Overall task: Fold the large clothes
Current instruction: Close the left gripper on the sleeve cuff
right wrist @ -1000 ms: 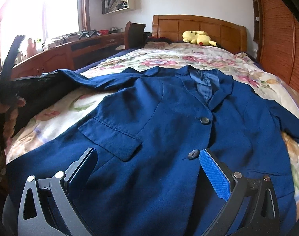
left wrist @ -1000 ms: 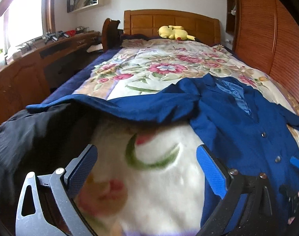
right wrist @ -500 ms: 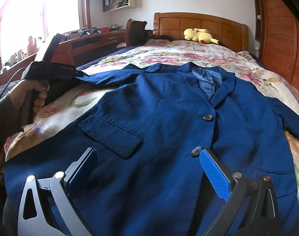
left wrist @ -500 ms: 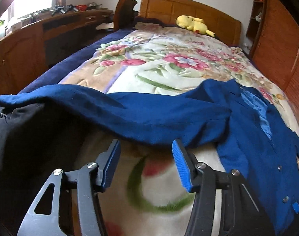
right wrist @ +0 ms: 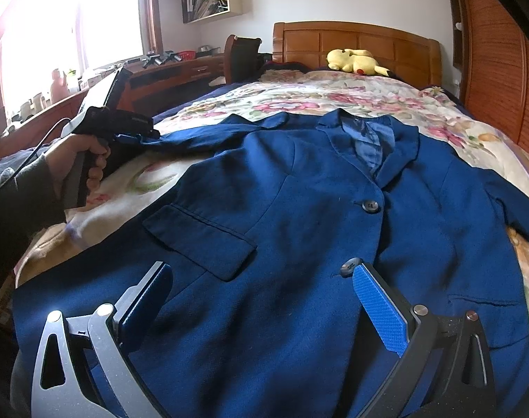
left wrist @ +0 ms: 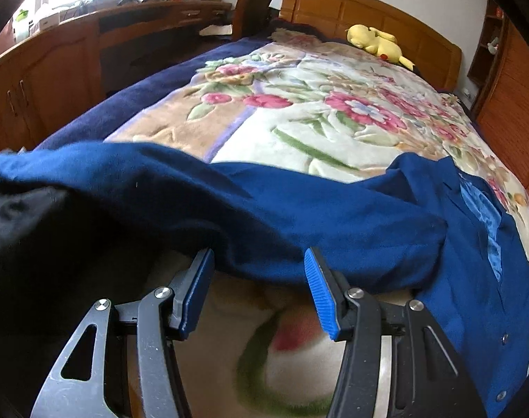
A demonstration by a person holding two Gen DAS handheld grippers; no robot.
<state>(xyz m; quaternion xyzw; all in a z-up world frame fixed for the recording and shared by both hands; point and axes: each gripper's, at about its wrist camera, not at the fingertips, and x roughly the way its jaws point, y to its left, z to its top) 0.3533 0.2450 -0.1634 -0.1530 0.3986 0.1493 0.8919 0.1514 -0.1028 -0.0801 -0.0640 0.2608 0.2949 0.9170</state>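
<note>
Both grippers held low, jaws apart.
Left gripper [left wrist: 259, 291] half-spread in the left hand [right wrist: 78, 160]; right gripper [right wrist: 264, 308] spread wide.

**Daylight room, blown-out window, classic fisheye warp**

All the light is daylight from the window [right wrist: 38, 35], up and to the left of the right claw [right wrist: 261, 299], and it's totally blown out to white there. The rest of the room is evenly lit and a bit soft. The jacket [right wrist: 299, 226] shows only gentle shadows in its folds. In the left wrist view, the blanket [left wrist: 281, 358] just behind the left claw [left wrist: 257, 289] is smeared and out of focus. Both views bend hard at the edges, with dark corners.
</note>
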